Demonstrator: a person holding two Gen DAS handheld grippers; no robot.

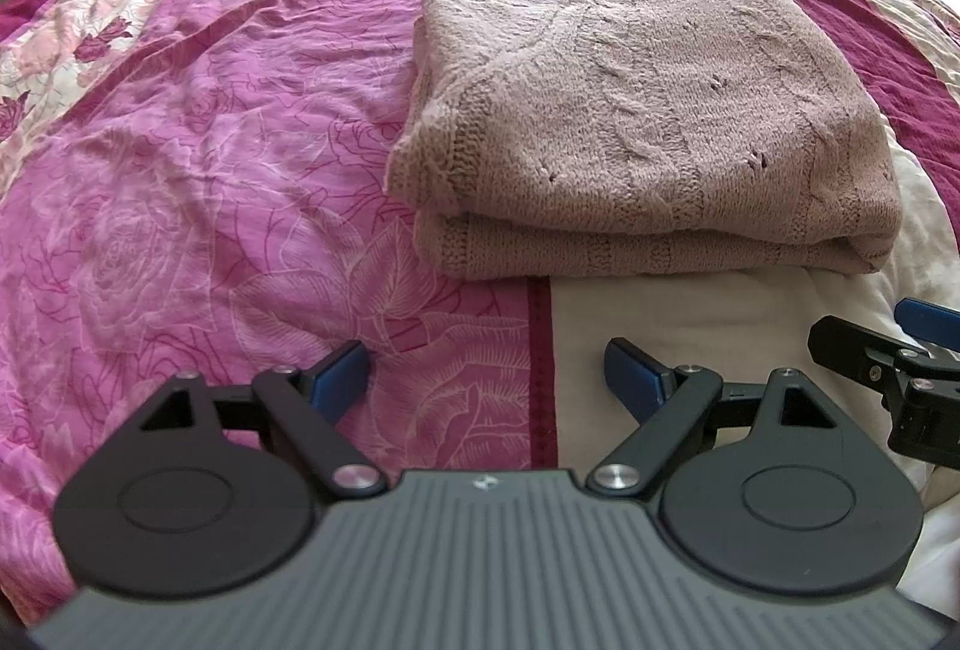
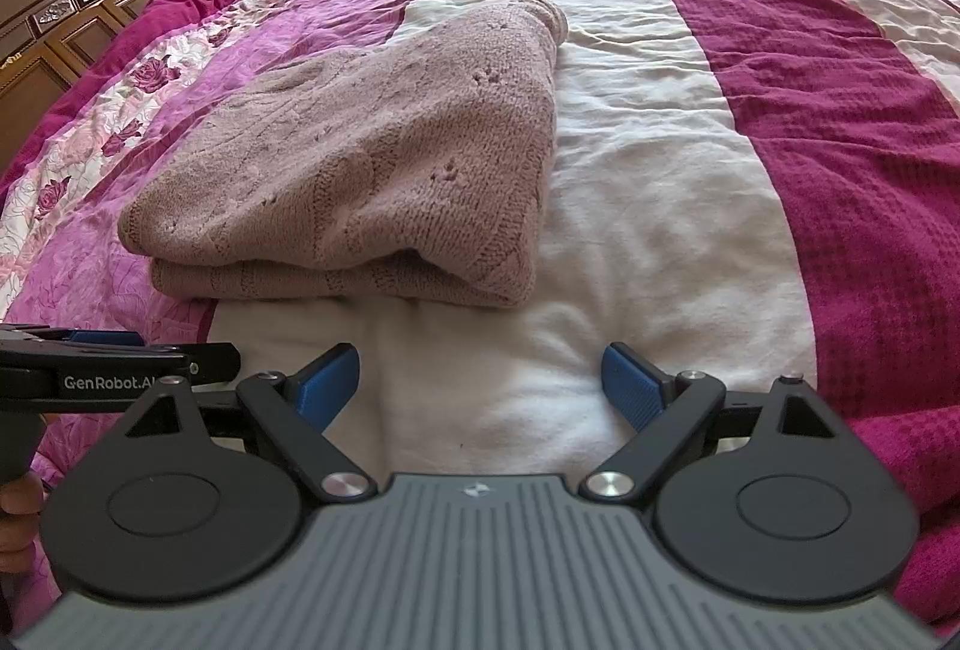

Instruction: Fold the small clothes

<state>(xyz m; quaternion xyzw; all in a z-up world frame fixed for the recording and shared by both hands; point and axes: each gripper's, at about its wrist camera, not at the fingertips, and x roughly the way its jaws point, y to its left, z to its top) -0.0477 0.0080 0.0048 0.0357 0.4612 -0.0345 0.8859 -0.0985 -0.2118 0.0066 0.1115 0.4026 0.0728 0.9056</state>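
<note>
While the folded pink sweater (image 1: 648, 122) lies crosswise just beyond both wide-open, empty grippers, your left gripper (image 1: 486, 374) sits nearer its folded edge than your right gripper (image 2: 480, 380).

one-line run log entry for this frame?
pink knit sweater: folded on bedspread | left gripper: jaws open, empty | right gripper: jaws open, empty

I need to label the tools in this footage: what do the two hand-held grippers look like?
Both look alike. The left hand-held gripper has a grey ribbed body, two round black discs, black link arms with silver pivot pins, and blue ribbed fingers. The right hand-held gripper matches it. Seen from the right wrist view, the left one's black side bears white lettering, "GenRobot.A" with the rest hidden. No cables or sleeves show.
</note>
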